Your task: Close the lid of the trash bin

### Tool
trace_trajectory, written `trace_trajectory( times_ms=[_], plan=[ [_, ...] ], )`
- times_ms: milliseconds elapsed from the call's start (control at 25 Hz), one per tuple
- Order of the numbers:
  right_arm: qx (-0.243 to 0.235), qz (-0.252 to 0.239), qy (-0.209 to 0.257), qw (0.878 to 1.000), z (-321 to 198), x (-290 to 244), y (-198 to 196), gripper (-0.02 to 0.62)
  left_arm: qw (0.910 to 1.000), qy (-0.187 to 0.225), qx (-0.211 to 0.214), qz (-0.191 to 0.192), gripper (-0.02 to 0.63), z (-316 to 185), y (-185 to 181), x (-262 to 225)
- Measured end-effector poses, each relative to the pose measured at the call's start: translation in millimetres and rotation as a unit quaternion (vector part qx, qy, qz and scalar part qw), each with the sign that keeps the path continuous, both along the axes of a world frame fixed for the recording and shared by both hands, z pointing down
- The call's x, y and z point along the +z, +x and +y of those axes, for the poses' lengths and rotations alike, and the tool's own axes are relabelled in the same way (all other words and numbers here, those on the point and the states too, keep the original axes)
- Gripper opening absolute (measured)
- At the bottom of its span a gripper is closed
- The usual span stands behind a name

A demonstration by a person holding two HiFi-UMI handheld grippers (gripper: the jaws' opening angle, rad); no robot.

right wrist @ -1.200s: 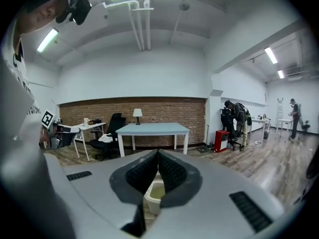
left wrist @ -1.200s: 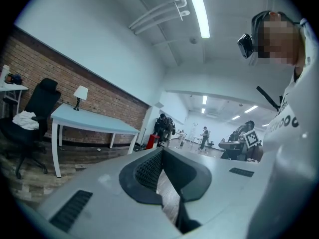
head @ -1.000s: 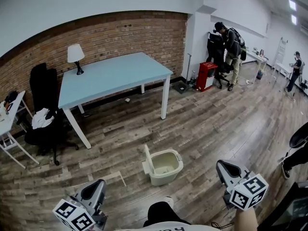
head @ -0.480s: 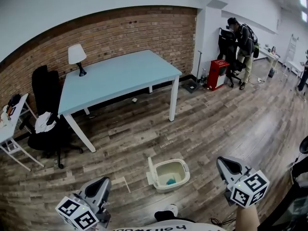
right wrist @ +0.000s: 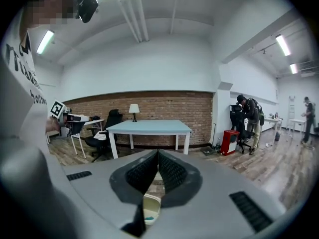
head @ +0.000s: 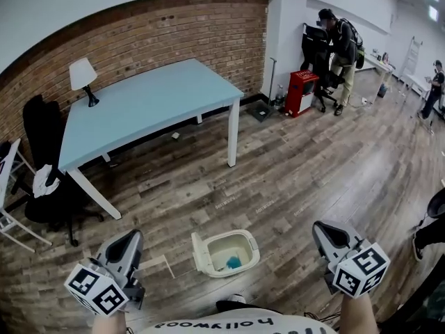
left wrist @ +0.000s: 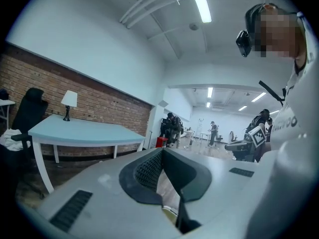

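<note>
A cream trash bin (head: 226, 251) stands on the wood floor just in front of me. Its lid (head: 199, 254) is hinged open on the left side, and something blue (head: 233, 261) lies inside. My left gripper (head: 129, 241) hovers to the left of the bin and clear of it, jaws shut on nothing. To the bin's right, also apart from it, my right gripper (head: 324, 234) is held with its jaws shut and empty. In the right gripper view the bin (right wrist: 151, 207) shows below the closed fingertips (right wrist: 158, 153). In the left gripper view only a sliver of the bin (left wrist: 170, 213) is visible.
A light blue table (head: 146, 99) with a white lamp (head: 83, 75) stands by the brick wall. A black office chair (head: 43, 190) is at the left. A red cabinet (head: 303, 92) and standing people (head: 342, 37) are at the far right. White tape (head: 165, 262) marks the floor.
The bin has come closer and shifted slightly left in the view, so I now look down into it. Both grippers stay shut; the left one has drifted a little left.
</note>
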State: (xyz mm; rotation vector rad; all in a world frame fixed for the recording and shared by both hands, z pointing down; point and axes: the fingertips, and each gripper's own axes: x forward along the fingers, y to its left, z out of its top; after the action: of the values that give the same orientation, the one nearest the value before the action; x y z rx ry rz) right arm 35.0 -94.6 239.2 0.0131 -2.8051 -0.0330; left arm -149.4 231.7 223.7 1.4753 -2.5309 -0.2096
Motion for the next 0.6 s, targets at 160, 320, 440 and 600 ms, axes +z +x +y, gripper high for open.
trace_trajectory(
  times_ms=[160,320,440,600],
  plan=[
    [0.000,0.000,-0.005,1.000,-19.2,1.2,-14.5,0.009,0.9998,-0.009,0.004,0.017,0.008,-24.4,-14.8,10.2],
    [-0.001,-0.001,-0.006,1.000,-36.5,7.5,-20.7,0.009,1.0000,-0.008,0.003,0.004,0.008,-44.2,-24.0,0.5],
    [-0.002,-0.006,-0.023,1.000,-45.5,13.2,-28.7,0.009,0.9998,-0.015,0.006,-0.006,0.008,-50.0,-25.3,-6.5],
    [-0.007,-0.013,-0.054,0.998,-56.5,31.4,-40.2,0.009,0.9992,-0.032,-0.019,0.011,0.008,-48.6,-31.0,4.5]
  ],
)
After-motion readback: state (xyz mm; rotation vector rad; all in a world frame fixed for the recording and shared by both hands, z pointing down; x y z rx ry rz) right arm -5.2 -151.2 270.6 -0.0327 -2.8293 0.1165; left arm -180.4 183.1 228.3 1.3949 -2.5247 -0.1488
